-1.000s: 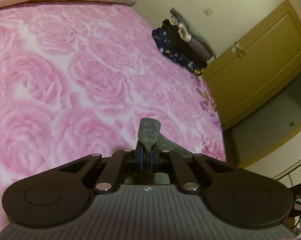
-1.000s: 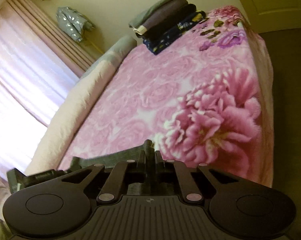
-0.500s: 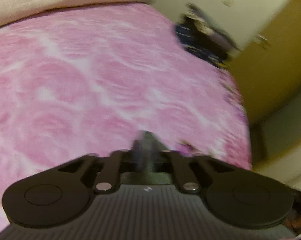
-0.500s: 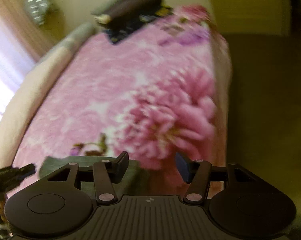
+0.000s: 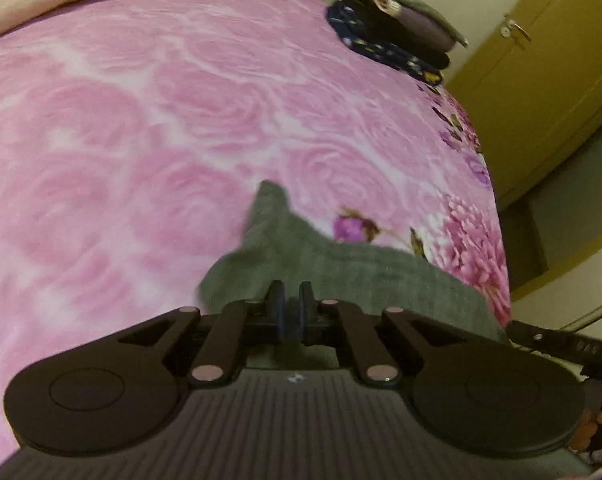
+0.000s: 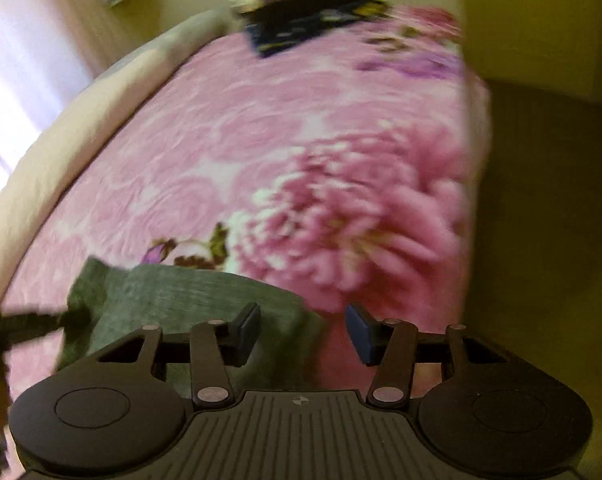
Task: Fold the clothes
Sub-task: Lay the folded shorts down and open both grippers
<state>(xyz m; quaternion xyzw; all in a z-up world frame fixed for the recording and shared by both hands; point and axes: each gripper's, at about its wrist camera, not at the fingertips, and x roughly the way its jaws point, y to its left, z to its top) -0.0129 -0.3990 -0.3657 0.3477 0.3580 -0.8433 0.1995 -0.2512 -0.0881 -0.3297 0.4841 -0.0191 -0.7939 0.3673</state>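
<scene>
The grey garment (image 5: pixel 333 264) lies flat on the pink flowered blanket (image 5: pixel 141 128), near the bed's edge. My left gripper (image 5: pixel 290 312) sits over it with jaws almost together and only a thin gap between them; nothing is pinched. My right gripper (image 6: pixel 303 330) hangs wide open over the garment's corner. A stack of folded clothes (image 5: pixel 397 36) rests at the far end.

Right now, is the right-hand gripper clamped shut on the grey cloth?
No, the right gripper stands wide open, its fingers apart above the near edge of the grey cloth on the pink blanket.
</scene>
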